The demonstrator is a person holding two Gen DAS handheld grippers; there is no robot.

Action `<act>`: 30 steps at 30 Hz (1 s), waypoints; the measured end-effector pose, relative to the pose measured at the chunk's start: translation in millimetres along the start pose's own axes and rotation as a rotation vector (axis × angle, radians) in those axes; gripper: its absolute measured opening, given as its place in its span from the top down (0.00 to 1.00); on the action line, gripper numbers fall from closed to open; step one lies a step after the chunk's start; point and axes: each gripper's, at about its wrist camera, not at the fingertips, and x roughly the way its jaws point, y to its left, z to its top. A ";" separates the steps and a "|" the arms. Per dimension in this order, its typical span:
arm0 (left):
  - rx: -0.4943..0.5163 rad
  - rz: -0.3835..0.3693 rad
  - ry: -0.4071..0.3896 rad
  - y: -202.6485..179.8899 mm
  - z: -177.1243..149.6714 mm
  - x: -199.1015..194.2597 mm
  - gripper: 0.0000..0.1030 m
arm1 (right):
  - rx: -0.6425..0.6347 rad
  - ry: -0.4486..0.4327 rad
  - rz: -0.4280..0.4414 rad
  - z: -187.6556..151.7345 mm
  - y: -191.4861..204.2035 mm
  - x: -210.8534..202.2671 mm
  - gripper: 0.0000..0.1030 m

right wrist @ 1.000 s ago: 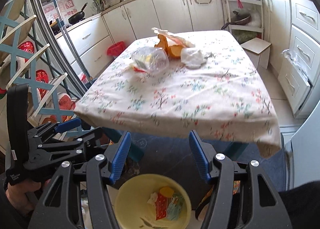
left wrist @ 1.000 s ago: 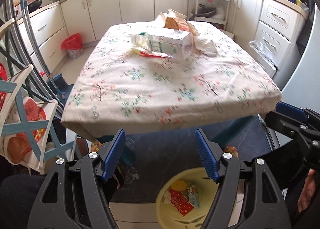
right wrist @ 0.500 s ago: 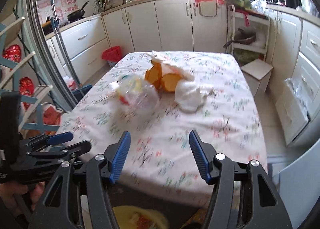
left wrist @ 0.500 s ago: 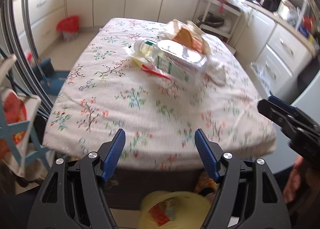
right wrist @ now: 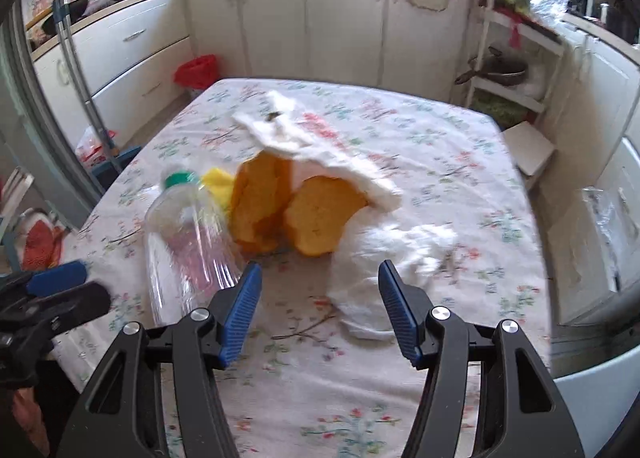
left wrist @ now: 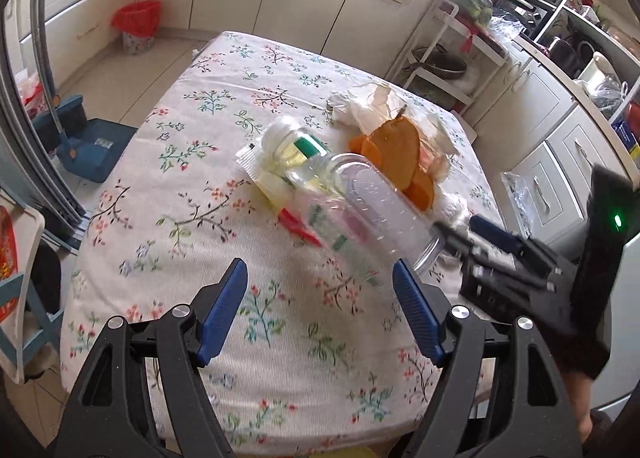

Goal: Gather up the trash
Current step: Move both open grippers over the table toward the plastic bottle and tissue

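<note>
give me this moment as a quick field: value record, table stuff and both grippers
surface: table with floral cloth
trash pile: clear plastic bottle lying on its side, green cap; orange peels; crumpled white tissue; yellow wrapper
left gripper: open, empty, aimed at the bottle
right gripper: open, empty, facing tissue and peels
contact: none yet
floor: red-lined bin by the cabinets

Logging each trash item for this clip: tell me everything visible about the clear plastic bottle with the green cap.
The clear plastic bottle with the green cap lies on its side on the floral tablecloth, cap pointing away, base toward the cameras. It looks thin, ribbed and empty, with a partly blurred label band. It rests against the orange peel pieces and over a yellow wrapper. Neither gripper touches it.
</note>
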 end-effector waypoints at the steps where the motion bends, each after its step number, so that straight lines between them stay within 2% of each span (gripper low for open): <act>1: -0.004 0.002 0.008 1.1 4.9 4.5 0.30 | -0.018 0.010 0.055 -0.7 6.7 0.1 0.43; 2: -0.006 0.010 0.013 2.6 9.3 8.0 0.30 | -0.042 0.015 0.095 -0.8 13.1 -0.4 0.43; 4: -0.014 0.034 0.010 7.0 16.1 10.9 0.29 | -0.082 0.008 0.108 -2.7 21.6 -4.5 0.42; 7: -0.026 0.049 0.006 13.1 23.2 13.4 0.28 | -0.037 -0.008 0.118 -2.2 9.0 -11.4 0.42; 14: 0.078 0.084 -0.014 -6.4 27.4 16.5 0.26 | 0.119 -0.073 0.052 -2.6 -48.5 -28.4 0.41; 21: 0.206 0.166 -0.025 -37.6 26.9 31.2 0.26 | 0.189 -0.044 0.020 -0.8 -73.4 -18.6 0.39; 26: 0.211 0.201 -0.013 -40.3 30.9 43.7 0.26 | 0.221 -0.026 0.017 -0.1 -88.0 -10.0 0.39; 29: 0.206 0.192 -0.010 -37.9 34.9 47.9 0.36 | 0.217 -0.016 0.018 1.6 -88.0 -4.5 0.39; 30: 0.204 0.184 -0.005 -37.2 35.6 49.2 0.43 | 0.212 -0.011 0.020 2.6 -86.8 -1.9 0.39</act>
